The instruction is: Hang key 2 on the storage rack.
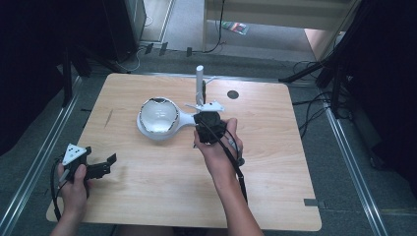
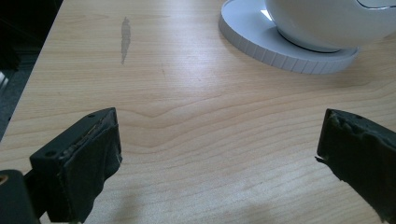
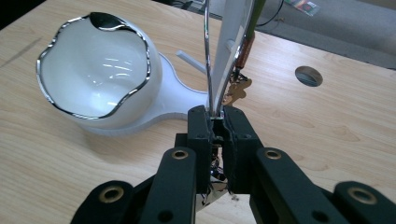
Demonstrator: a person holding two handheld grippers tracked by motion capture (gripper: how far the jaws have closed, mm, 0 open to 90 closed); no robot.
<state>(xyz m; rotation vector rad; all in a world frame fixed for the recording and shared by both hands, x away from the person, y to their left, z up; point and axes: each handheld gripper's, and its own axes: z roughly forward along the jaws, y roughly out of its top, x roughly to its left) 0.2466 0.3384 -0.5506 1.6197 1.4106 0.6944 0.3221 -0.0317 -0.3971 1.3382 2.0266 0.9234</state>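
Pale wooden tabletop (image 1: 162,187) carries our white, chrome-rimmed bowl-shaped stand (image 1: 158,117) near the far middle. Our right gripper (image 3: 217,122) pinches thin chrome wires (image 3: 207,60) beside it; our left gripper (image 2: 219,154) gapes wide and empty at the near left.

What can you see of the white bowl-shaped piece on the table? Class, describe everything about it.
The white bowl looks like glossy plastic or ceramic, with a wavy rim edged in shiny chrome. It sits upright, tipped slightly, on a flat round white base with a ribbed edge. A white neck runs from that base toward an upright white post. The bowl looks empty and stands near the middle of the wooden table. Neither gripper touches the bowl itself.
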